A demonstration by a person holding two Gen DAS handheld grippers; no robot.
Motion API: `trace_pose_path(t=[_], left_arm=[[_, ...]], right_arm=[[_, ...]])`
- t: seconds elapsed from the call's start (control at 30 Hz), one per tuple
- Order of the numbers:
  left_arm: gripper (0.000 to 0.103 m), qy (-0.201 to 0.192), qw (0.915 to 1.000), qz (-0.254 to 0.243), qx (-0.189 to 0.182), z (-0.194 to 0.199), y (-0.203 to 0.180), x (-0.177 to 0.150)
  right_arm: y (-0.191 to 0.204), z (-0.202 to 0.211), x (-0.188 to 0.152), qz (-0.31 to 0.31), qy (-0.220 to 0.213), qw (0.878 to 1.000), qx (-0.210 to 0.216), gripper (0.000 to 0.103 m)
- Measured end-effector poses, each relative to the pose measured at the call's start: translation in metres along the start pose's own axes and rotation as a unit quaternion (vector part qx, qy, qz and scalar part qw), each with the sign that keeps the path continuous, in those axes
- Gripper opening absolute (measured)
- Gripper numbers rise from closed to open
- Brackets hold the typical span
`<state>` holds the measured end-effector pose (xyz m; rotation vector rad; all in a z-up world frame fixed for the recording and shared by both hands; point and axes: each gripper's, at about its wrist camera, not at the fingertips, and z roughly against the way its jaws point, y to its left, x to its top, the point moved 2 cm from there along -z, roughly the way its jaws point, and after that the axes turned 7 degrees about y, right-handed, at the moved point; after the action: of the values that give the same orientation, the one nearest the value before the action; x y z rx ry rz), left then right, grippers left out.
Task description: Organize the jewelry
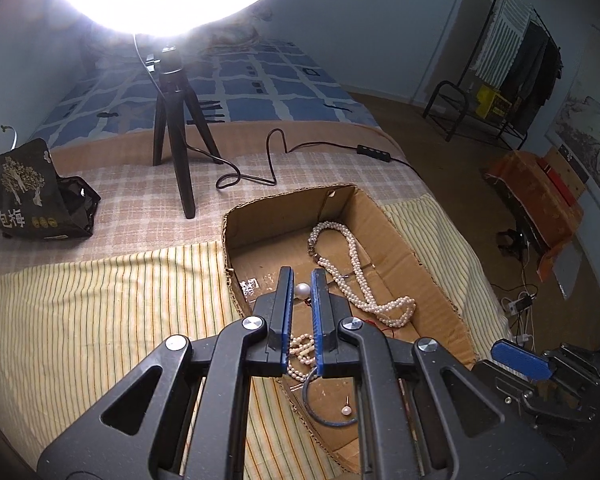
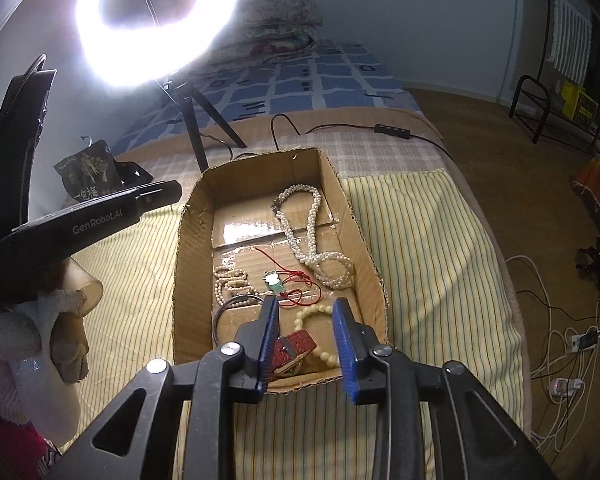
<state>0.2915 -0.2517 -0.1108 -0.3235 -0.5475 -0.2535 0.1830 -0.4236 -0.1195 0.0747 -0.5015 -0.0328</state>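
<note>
A shallow cardboard box (image 1: 410, 256) (image 2: 192, 240) lies on the striped cloth and holds the jewelry. In it are a long pearl necklace (image 1: 356, 276) (image 2: 312, 236), a small bead strand (image 2: 230, 280), a green pendant on red cord (image 2: 274, 280), a dark bangle (image 1: 320, 412) (image 2: 224, 308), a cream bead bracelet (image 2: 312, 314) and a red pouch (image 2: 296, 346). My left gripper (image 1: 302, 280) is shut on a pearl earring (image 1: 302, 290) above the box. A second pearl earring (image 1: 346, 410) lies on the box floor. My right gripper (image 2: 304, 308) is open over the near end of the box.
A ring light on a black tripod (image 1: 176, 136) (image 2: 204, 128) stands behind the box, its cable (image 1: 276, 160) running right. A black snack bag (image 1: 24, 196) (image 2: 90, 176) lies at the left. The bed's edge drops to the floor with cables (image 2: 560, 352) on the right.
</note>
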Motion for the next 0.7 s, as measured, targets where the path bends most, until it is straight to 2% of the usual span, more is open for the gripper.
trace_pose_path(t=[0.03,0.07,0.1,0.13,0.23,0.3,0.4,0.47,0.5,0.57,0.7], left_arm=[[0.011,0.000,1.0000,0.000,0.002,0.000,0.000,0.000],[0.026,-0.001,1.0000,0.000,0.006,0.001,0.000,0.000],[0.044,-0.006,0.9999,-0.001,0.009,0.002,-0.001,0.000],[0.048,-0.012,0.9999,-0.002,0.011,0.003,-0.001,-0.001],[0.051,-0.022,0.9996,-0.006,0.019,0.008,-0.003,-0.001],[0.059,-0.024,0.9995,-0.004,0.019,0.010,-0.003,0.000],[0.065,-0.035,0.9990,-0.007,0.026,0.014,-0.004,0.000],[0.068,-0.038,0.9988,-0.008,0.030,0.017,-0.004,0.000],[0.073,-0.039,0.9987,-0.007,0.031,0.018,-0.004,0.000],[0.076,-0.044,0.9985,-0.005,0.033,0.021,-0.003,0.000],[0.077,-0.047,0.9981,-0.007,0.039,0.026,-0.001,-0.001]], right_arm=[[0.000,0.000,0.000,0.001,0.001,1.000,-0.001,0.036],[0.000,-0.001,-0.001,0.001,0.003,1.000,-0.001,0.041],[0.000,-0.001,-0.001,0.001,0.003,1.000,-0.002,0.051],[0.000,-0.001,-0.001,0.001,0.001,1.000,-0.004,0.060],[0.000,0.001,-0.003,0.003,-0.002,1.000,-0.010,0.069],[0.000,0.001,-0.003,0.004,-0.002,1.000,-0.012,0.071],[-0.001,0.001,-0.003,0.001,-0.004,1.000,-0.013,0.081],[-0.002,0.002,-0.004,0.000,-0.007,1.000,-0.014,0.082],[-0.002,0.002,-0.004,-0.001,-0.006,1.000,-0.015,0.082],[-0.002,0.002,-0.004,-0.002,-0.006,1.000,-0.017,0.087],[-0.001,0.004,-0.005,-0.002,-0.010,1.000,-0.019,0.091]])
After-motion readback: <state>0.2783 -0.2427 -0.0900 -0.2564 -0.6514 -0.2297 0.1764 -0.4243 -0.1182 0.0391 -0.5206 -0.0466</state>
